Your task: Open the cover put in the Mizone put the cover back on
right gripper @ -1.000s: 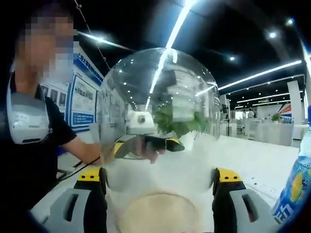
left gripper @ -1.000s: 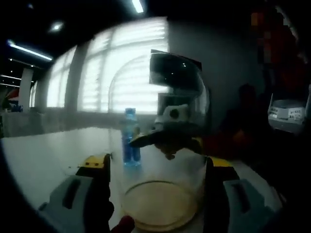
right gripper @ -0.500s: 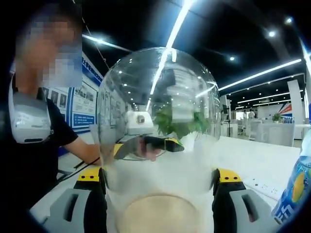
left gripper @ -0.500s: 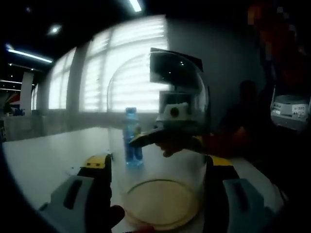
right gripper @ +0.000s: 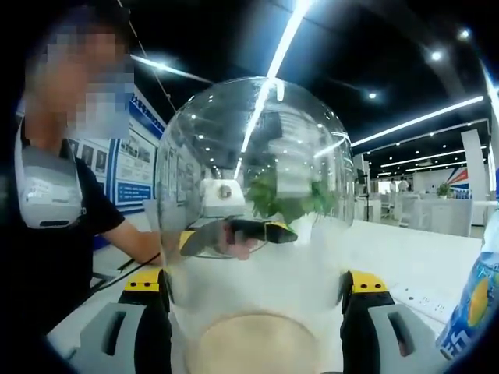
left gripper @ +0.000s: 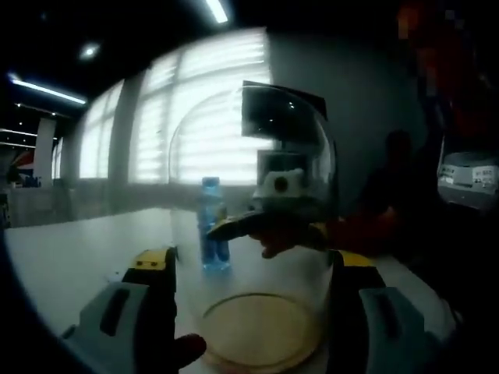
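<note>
A clear glass dome cover (left gripper: 253,179) stands between my left gripper's (left gripper: 251,262) yellow-tipped jaws, which press on its two sides. A round tan base (left gripper: 259,329) shows through its lower part. Behind it, seen through the glass, a blue Mizone bottle (left gripper: 211,224) stands upright on the white table (left gripper: 70,249). From the opposite side, my right gripper (right gripper: 255,279) clamps the same dome (right gripper: 257,179), with the base (right gripper: 261,344) low between its jaws. The bottle (right gripper: 472,312) rises at that view's right edge. Each gripper appears through the glass in the other's view.
A person in a dark shirt (right gripper: 54,234) stands close on the left of the right gripper view. A green plant (right gripper: 292,199) shows through the dome. Bright windows (left gripper: 195,117) lie behind the table, with more white tables (right gripper: 421,210) farther off.
</note>
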The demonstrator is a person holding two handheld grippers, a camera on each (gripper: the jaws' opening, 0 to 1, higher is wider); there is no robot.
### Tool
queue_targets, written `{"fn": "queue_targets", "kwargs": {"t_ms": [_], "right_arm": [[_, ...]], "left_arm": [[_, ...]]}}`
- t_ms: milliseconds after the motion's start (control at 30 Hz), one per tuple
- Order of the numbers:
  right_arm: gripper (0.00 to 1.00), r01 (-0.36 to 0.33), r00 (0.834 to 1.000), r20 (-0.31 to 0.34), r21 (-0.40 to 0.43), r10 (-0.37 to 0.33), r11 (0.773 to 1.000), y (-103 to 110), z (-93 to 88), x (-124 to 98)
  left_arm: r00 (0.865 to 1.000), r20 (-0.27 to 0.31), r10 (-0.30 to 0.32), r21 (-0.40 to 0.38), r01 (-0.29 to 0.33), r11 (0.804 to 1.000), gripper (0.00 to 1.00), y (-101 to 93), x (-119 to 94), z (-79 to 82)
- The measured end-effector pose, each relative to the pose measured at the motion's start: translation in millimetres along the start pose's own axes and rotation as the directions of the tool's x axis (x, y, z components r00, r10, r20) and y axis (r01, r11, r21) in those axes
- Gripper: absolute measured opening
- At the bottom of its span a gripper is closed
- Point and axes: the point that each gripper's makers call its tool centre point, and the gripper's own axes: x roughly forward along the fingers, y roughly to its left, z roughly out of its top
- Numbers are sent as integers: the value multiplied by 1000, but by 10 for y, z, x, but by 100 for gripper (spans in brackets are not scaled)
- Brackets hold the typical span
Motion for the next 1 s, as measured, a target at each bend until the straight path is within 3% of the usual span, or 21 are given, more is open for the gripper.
{"fn": "queue_targets", "kwargs": {"t_ms": [600,1000], "right_arm": [[83,2,1000,-11,0,-2,1000,5,16,8],[84,-10,1000,17,-13,10,1000,93,185,20]], "left_arm": [[999,-43,18,-7,-18,1000,67,5,18,40],[1000,-2,19,30,-19,999,68,-101,-4,288]]}}
